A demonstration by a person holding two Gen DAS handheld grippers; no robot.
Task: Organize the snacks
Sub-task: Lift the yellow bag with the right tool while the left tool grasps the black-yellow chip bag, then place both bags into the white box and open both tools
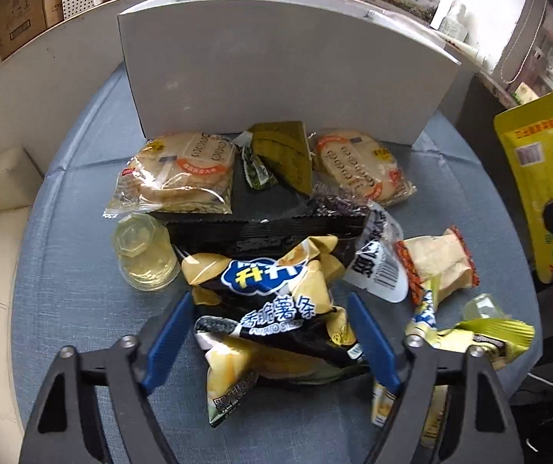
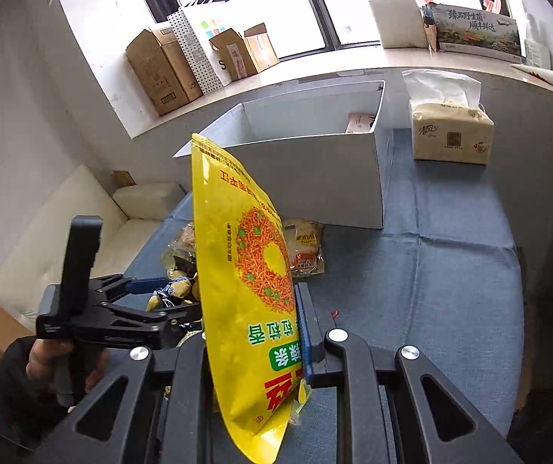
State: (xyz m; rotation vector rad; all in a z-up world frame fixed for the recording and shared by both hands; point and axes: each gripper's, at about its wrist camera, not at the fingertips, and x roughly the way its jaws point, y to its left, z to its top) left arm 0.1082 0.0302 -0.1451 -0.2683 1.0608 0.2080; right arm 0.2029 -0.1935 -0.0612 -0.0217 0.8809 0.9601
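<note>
Two grippers here, each busy with its own bag. The right gripper is clamped tight on a big yellow snack pouch, holding it edge-on and upside down above the blue tablecloth; the pouch has a ring of orange sticks printed on it plus green and red lettering. In the left wrist view the same pouch hangs at about 3 o'clock.

The left gripper has its blue-padded jaws spread on either side of a crumpled black-and-gold potato stick bag with a blue logo. The bag sits between the pads, with the right pad right at the bag's edge and a gap on the left, so I wouldn't call that a grip.

Rest of the pile, from the left camera: two clear packs of round rice crackers at 11 and 1 o'clock, an olive-green wedge packet between them, a flat black packet under that, a clear jelly cup at 9 o'clock, and a small beige pack with orange zigzag edges at 3 o'clock.

The white box stands open at 12 o'clock behind everything, with a tissue pack to its right.
</note>
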